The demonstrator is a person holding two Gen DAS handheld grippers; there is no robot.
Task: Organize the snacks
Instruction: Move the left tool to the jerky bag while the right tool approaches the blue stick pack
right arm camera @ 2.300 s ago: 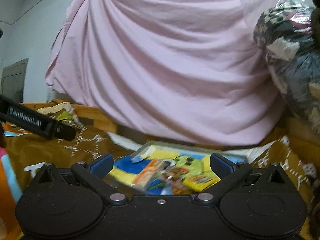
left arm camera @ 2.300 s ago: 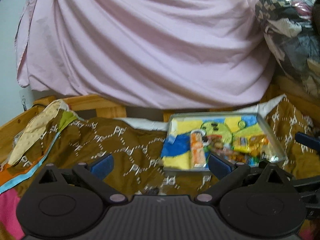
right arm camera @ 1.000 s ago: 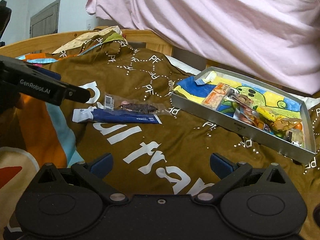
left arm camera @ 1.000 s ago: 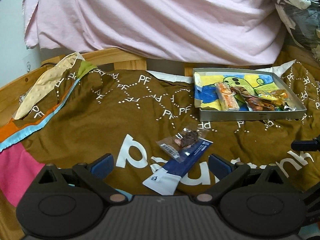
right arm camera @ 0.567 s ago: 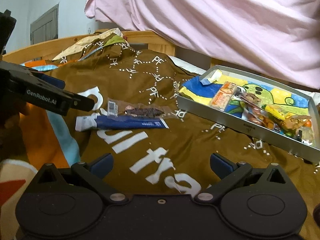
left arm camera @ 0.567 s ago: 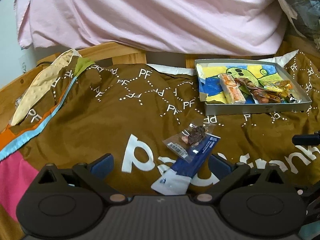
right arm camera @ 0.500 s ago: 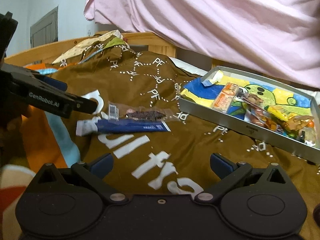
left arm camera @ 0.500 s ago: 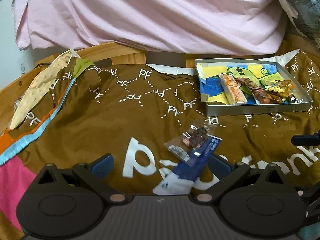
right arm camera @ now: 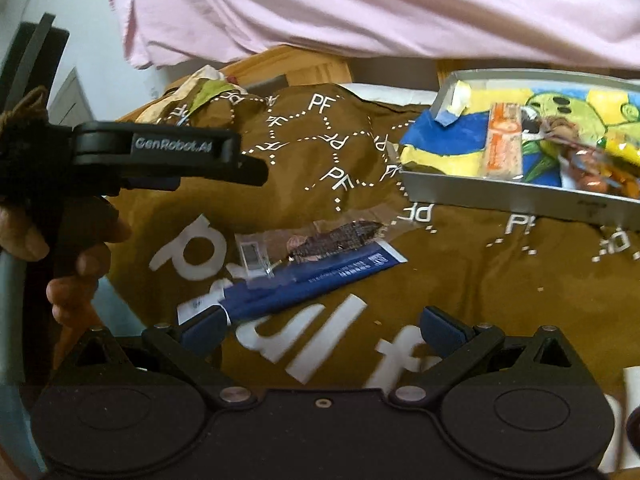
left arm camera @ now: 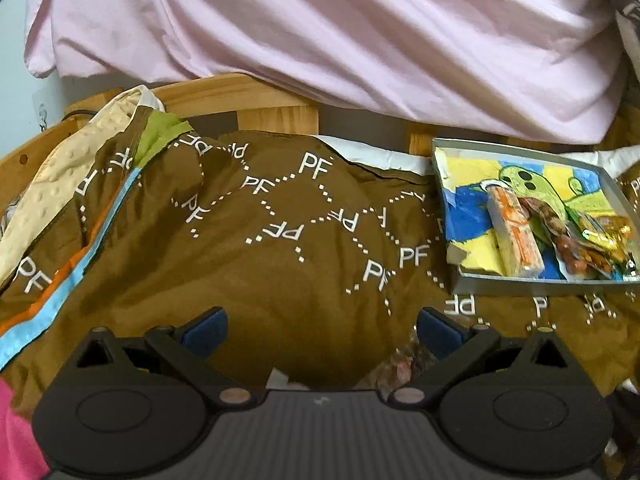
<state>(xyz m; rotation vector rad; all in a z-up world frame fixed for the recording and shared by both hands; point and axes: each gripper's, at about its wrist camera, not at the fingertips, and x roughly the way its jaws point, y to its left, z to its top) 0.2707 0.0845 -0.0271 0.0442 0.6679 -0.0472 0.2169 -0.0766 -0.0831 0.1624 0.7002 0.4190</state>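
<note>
Each gripper is matte black, with blue pads (right arm camera: 204, 328) at the jaws, silver rivets behind them, round discs on the body, and white "GenRobot.AI" lettering on the left gripper (right arm camera: 172, 152).

A brown bedcover (left arm camera: 280, 272) printed with white "PF" letters and dotted lines spreads across the bed, with larger white lettering (right arm camera: 304, 340) on its near part. Behind the bedcover runs a wooden bed rail (left arm camera: 248, 96), and above that rail hangs a pale pink sheet (left arm camera: 340, 28) in loose folds. At the bedcover's left edge lie a cream dimpled cloth (left arm camera: 52, 184), a green patch (left arm camera: 158, 132) and orange and light-blue stripes (left arm camera: 60, 296). A pale wall (left arm camera: 16, 72) shows left of the pink sheet.
</note>
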